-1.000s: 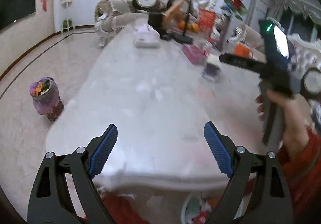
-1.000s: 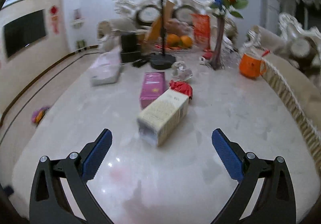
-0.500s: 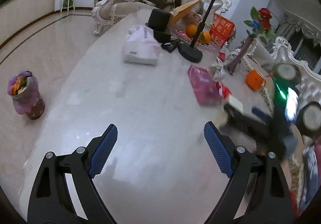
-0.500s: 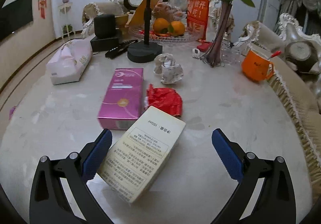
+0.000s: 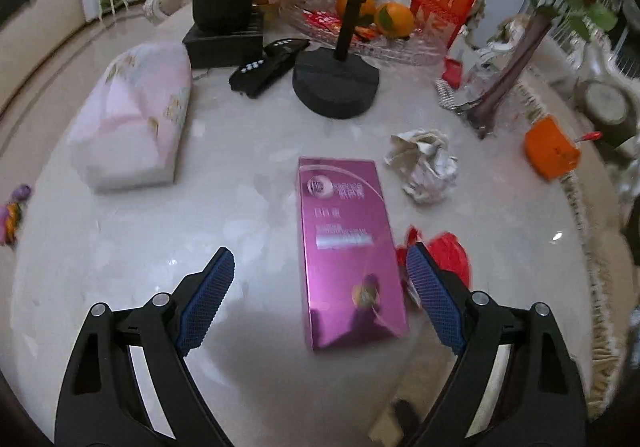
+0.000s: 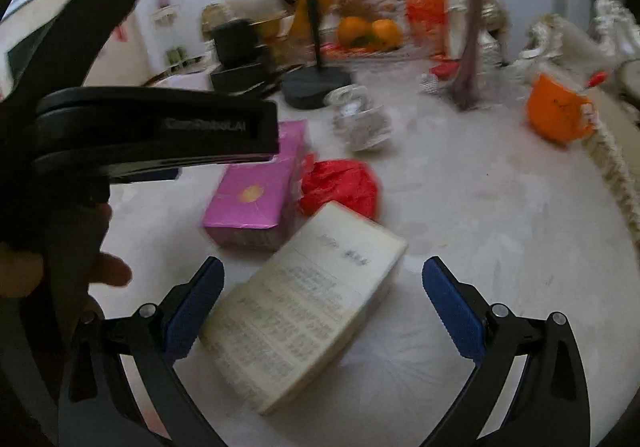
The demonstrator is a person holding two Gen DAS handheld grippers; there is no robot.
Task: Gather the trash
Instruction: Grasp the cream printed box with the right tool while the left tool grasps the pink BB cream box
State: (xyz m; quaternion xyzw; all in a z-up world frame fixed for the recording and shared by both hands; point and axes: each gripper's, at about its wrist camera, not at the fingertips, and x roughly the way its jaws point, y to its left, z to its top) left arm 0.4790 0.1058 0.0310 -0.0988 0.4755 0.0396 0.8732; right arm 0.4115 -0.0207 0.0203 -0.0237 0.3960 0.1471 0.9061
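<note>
A pink box lies flat on the marble table, between the open fingers of my left gripper. A red crumpled wrapper lies just right of it, and a crumpled white paper ball lies farther back. In the right wrist view a cream box lies between the open fingers of my right gripper, with the pink box, red wrapper and paper ball behind it. The left gripper's body fills that view's left side.
A pink tissue pack, black boxes, a remote, a black stand base, a fruit tray with oranges, a vase and an orange mug stand on the table. A trash bin stands on the floor left.
Both grippers have moved forward over the table. The left one now straddles the pink box, the right one straddles the cream box. Both have stayed open.
</note>
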